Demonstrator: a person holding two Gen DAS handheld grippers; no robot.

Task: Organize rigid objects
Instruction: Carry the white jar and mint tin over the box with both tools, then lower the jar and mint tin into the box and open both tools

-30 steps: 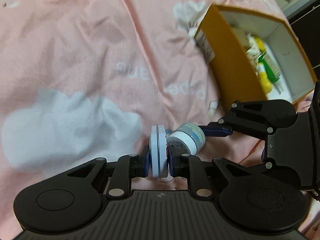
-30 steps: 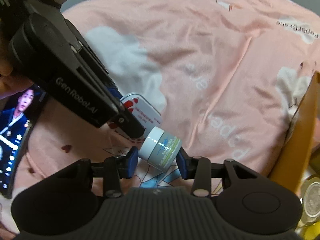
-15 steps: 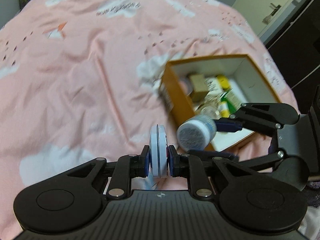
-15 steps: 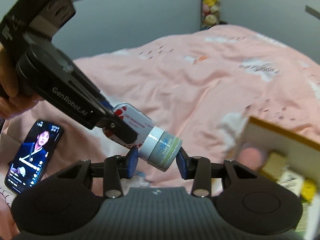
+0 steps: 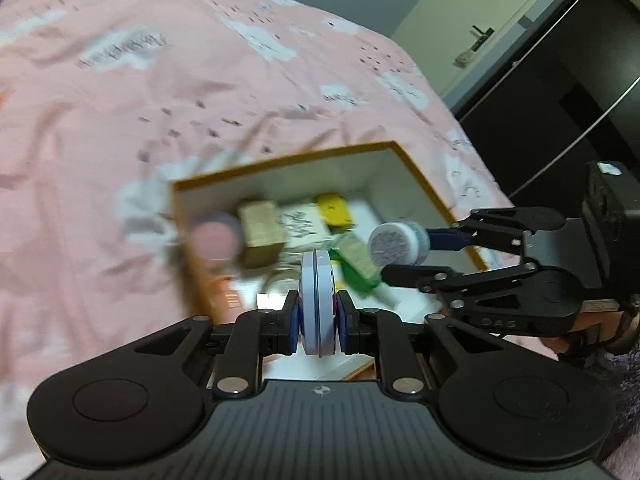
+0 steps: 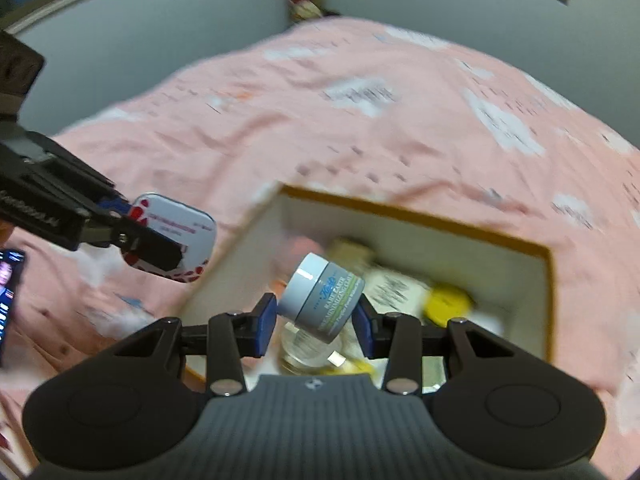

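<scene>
A bed covered in a pink quilt with white cloud prints (image 5: 168,92) is serving as the work surface, with a grey wall behind it and a dark wardrobe to one side.

The left gripper (image 5: 318,316) is pinching a flat white tin with red markings and rounded corners (image 5: 317,304) edge-on, its jaws closed to the tin's thin width. From the right wrist view the tin (image 6: 172,236) is hanging above the quilt, just beside the near corner of the box.

The right gripper (image 6: 316,320) is clamping a small grey-blue cosmetic jar with a white lid (image 6: 320,298) across its body, jaws about half open around it, the jar tilted. In the left wrist view the jar (image 5: 398,240) is sitting over the box's right side.

Below both tools is lying an open rectangular cardboard box with an ochre rim and white interior (image 5: 420,184). It is already holding several items: a yellow piece (image 5: 334,210), a tan block (image 5: 262,230), a pink round item (image 5: 214,236) and a green one (image 5: 356,264), all blurred.

Judgement: the transport step is in hand, with both items airborne and neither yet deposited. The next move is calling for lowering each into a free patch of the box floor, then opening the jaws. The tin needs further travel inward over the rim.
</scene>
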